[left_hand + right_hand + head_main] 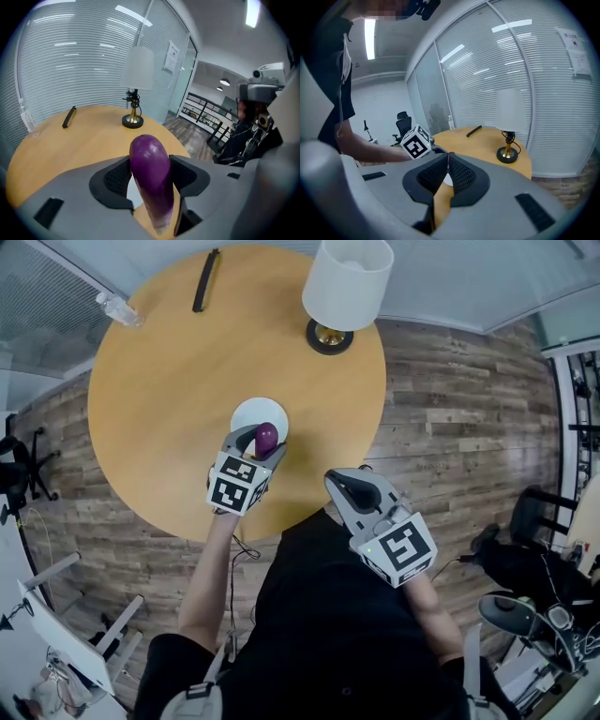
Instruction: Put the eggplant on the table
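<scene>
left gripper point(260, 445): jaws clamped on both sides of the eggplant point(150, 171), rounded end poking past them | eggplant: above white plate point(246, 415) on table point(178, 371) | right gripper point(446, 161): jaws pressed together, empty | head view alone shows the plate's outline; left gripper view shows the grip

Glossy purple eggplant point(151, 164) in left hand-held gripper point(254, 446), above round wooden table point(169, 381).

Left gripper point(265, 441) and right gripper point(341, 486): grey moulded shells, black textured pads point(117, 177), each carrying a white cube point(401, 549) with black square markers. Thin black cable point(242, 546) under the left gripper. Clothing: black short-sleeved shirt point(328, 634), grey shoulder straps point(195, 697).
</scene>
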### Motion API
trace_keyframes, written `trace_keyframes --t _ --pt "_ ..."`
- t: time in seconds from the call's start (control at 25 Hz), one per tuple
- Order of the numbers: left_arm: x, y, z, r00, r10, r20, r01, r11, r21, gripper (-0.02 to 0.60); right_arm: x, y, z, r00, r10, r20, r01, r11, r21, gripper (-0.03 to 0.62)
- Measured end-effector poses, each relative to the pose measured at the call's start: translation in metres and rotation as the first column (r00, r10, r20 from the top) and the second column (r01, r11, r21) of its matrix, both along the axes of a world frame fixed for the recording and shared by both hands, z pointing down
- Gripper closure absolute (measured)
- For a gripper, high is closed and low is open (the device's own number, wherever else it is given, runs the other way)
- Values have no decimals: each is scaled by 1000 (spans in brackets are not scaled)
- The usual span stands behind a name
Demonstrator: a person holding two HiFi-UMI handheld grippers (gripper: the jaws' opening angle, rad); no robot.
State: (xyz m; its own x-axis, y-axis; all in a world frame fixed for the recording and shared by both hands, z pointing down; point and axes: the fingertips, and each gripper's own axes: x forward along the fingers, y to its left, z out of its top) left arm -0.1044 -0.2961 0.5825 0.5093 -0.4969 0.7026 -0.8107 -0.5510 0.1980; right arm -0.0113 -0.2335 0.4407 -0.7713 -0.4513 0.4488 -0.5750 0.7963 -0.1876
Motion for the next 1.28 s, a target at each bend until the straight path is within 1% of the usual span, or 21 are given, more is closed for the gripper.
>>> trace_keyframes --t 0.16,0.28,0.36,0.44,0.56,0.64,0.68,0.8,1.12,1.28 --pt "2 -13 27 997 60 54 -57 996 -62 327 2 -2 10 999 20 -26 -21 1000 -23 574" --pt "2 -21 44 983 121 138 -115 992 -54 326 4 -6 11 999 46 -26 -47 998 -32 574" --pt "0 -25 56 957 179 227 -173 984 -46 325 2 -8 11 998 59 -31 -60 998 -35 574" --pt "-3 -27 67 923 230 310 -227 973 -46 325 1 -10 11 997 70 -34 -71 997 -34 574" --pt "-4 -31 79 887 270 374 -273 961 -46 325 1 -13 11 996 85 -30 -86 996 -34 574" --pt "-4 -32 85 871 295 393 -298 953 -55 325 1 -13 12 995 90 -32 -91 995 -37 575" --pt "-3 -32 88 867 305 394 -306 950 -61 324 1 -13 13 995 91 -35 -92 995 -38 574" --pt "-2 -34 94 865 311 394 -309 948 -70 323 2 -14 14 994 97 -44 -99 994 -43 574" --pt "-1 -40 108 850 315 421 -316 946 -68 322 3 -14 13 992 116 -46 -118 992 -45 574" --pt "1 -41 112 854 311 416 -315 947 -63 322 4 -14 15 992 116 -54 -118 992 -47 574"
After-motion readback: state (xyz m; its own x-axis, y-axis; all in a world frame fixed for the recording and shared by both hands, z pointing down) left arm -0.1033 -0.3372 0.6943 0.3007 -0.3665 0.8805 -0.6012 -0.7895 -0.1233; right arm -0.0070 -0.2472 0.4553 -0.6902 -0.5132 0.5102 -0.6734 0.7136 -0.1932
